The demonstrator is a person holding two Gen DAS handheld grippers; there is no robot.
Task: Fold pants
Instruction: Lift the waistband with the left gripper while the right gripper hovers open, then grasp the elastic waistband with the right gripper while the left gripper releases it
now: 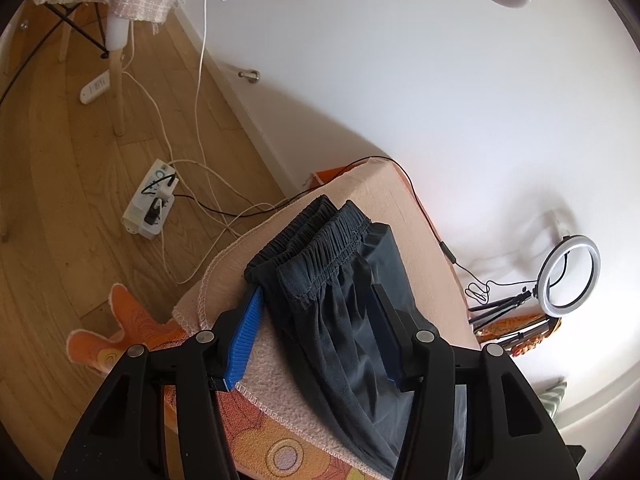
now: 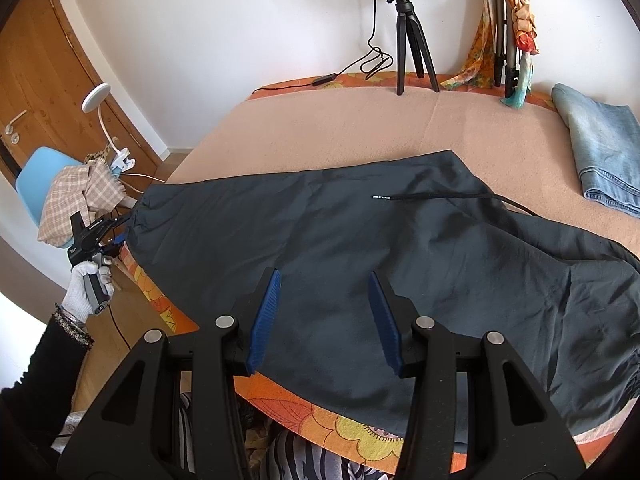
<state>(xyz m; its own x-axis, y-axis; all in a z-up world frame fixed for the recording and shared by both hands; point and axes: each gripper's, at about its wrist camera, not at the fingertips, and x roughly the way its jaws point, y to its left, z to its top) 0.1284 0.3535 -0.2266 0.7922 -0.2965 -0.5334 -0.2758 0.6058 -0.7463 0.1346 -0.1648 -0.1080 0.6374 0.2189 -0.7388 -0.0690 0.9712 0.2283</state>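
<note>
Dark grey pants (image 2: 360, 248) lie spread across a peach blanket (image 2: 320, 136) on the table. In the left wrist view the elastic cuffs (image 1: 316, 240) of the pants (image 1: 340, 320) lie at the blanket's end. My left gripper (image 1: 316, 300) is open, its jaws on either side of the cuff fabric. It also shows in the right wrist view (image 2: 116, 236) at the left end of the pants. My right gripper (image 2: 324, 280) is open and empty above the middle of the pants. A black drawstring (image 2: 440, 198) lies on the fabric.
Folded blue jeans (image 2: 604, 152) lie at the blanket's right. A ring light on a tripod (image 2: 412, 40) stands at the table's back edge. A power strip (image 1: 150, 204) and cables lie on the wooden floor. A chair with checked cloth (image 2: 76, 200) stands left.
</note>
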